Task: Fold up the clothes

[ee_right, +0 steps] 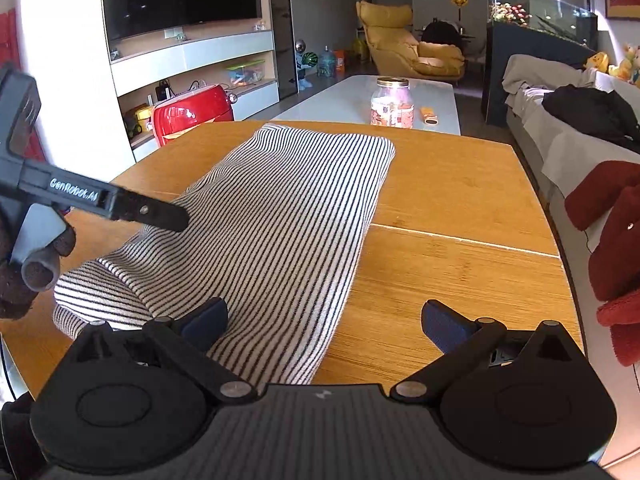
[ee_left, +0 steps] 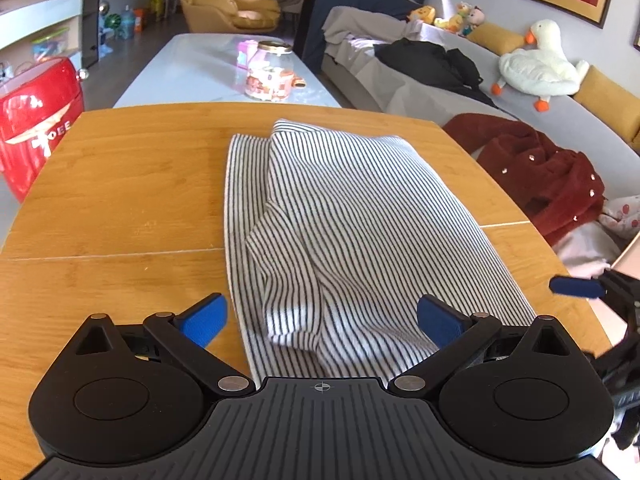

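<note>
Left wrist view: striped garment (ee_left: 352, 216) lying on the wooden table (ee_left: 120, 192), narrowed to a long band running near to far, with one panel doubled over another along its left side and a loose flap bunched at the near end. Left gripper (ee_left: 322, 320) hangs over that near end, tongs wide apart, nothing between them. Right gripper (ee_right: 324, 322) hovers at the garment's near right edge, tongs likewise apart and empty; one fingertip is over cloth, the other over bare wood.

Progress, as judged: lengthwise folds are in place, so the work looks partly done. The band is not yet a compact stack, and the near flap sits untidy; a crosswise fold, near end to far, seems to be what is left. Both grippers are free to take the near corners.

Also in the room: jar (ee_left: 270, 72) on the far white table; red coat (ee_left: 540, 176) on the sofa, right.
</note>
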